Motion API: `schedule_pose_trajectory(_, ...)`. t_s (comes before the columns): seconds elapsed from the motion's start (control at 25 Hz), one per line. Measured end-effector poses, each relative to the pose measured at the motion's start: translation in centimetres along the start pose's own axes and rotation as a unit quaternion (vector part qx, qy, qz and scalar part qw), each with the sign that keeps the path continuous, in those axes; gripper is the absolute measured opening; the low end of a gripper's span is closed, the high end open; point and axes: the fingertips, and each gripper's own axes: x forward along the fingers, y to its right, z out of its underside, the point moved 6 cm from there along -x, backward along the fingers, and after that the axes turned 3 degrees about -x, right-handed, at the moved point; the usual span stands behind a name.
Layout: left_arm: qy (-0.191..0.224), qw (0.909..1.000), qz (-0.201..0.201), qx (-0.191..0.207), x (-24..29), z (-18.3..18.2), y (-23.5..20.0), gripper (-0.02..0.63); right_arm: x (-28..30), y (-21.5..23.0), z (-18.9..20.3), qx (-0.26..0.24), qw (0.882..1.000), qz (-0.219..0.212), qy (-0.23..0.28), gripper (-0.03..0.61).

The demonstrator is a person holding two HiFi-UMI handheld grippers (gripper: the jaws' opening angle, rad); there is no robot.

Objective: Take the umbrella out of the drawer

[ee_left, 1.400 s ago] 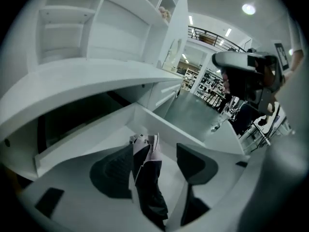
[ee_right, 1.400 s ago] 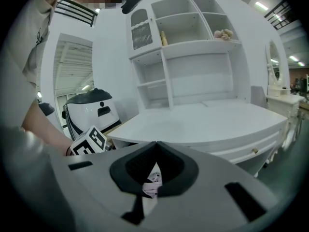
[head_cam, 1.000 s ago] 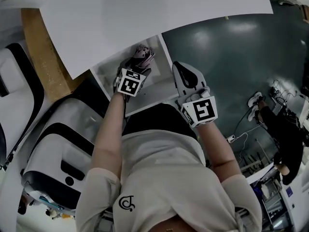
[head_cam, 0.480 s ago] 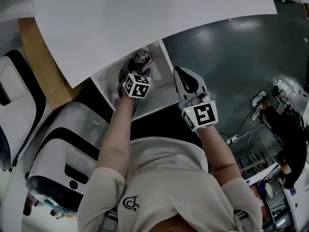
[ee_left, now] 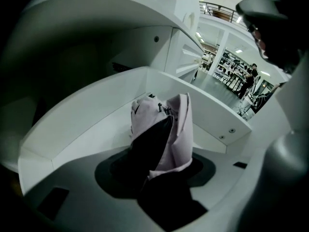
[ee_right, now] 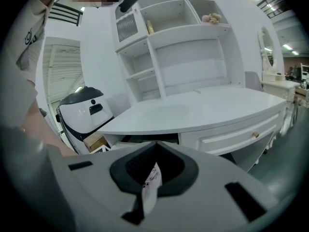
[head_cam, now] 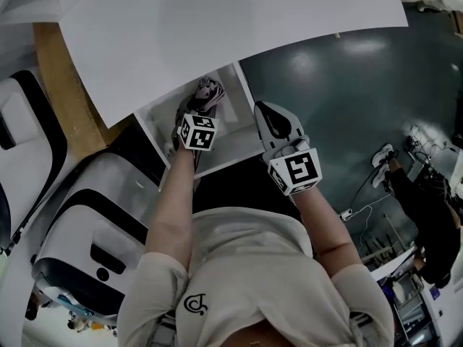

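the left gripper point(head_cam: 197, 111) has tipped more steeply down into the drawer point(head_cam: 239, 147), over the folded umbrella point(head_cam: 210, 91). its jaws, wide before, are closing with the umbrella between them.

A folded umbrella point(ee_left: 169, 129) of pale pinkish fabric with dark parts is seen inside the white drawer point(ee_left: 91, 115). It is placed between the closing jaws of the left tongs point(head_cam: 196, 114), with its bunched end pointed away from them, toward the drawer's far wall. The drawer is drawn out from under the white table point(head_cam: 217, 27), directly below the left tongs.
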Motion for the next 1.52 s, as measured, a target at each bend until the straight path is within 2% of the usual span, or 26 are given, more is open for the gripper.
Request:
schedule_pose_trajectory(0.24,0.039,0.999,0.002,0.021,-3.7,-1.8,1.3,0.236,-1.6,-0.3,-2.0,-0.015,1.0,-0.01,0.01,0.006)
schedule_pose_trajectory(0.4,0.084,0.9958,-0.006,0.037,-7.4,-3.8,1.8,0.236,-2.4,-0.6,-3.5,-0.026,0.999,-0.022,0.027,0.006)
schedule_pose_trajectory(0.52,0.118,0.9924,-0.011,0.032,-10.2,-5.5,2.3,0.236,-3.0,-0.7,-4.7,-0.037,0.998,-0.03,0.04,0.006)
schedule_pose_trajectory(0.84,0.226,0.9732,-0.041,0.021,-19.6,-9.1,3.5,0.236,-5.1,-2.2,-8.3,-0.067,0.994,-0.051,0.075,0.006)
schedule_pose_trajectory(1.08,0.296,0.952,-0.073,0.022,-26.4,-11.4,3.7,0.236,-6.4,-3.8,-12.3,-0.089,0.985,-0.077,0.129,0.006)
schedule_pose_trajectory(1.36,0.393,0.9116,-0.121,0.014,-35.5,-13.2,3.1,0.236,-7.4,-6.2,-17.5,-0.132,0.968,-0.11,0.184,0.006)
schedule_pose_trajectory(1.52,0.431,0.8895,-0.152,0.0,-39.6,-13.0,2.6,0.236,-7.6,-7.2,-18.9,-0.154,0.963,-0.118,0.187,0.006)
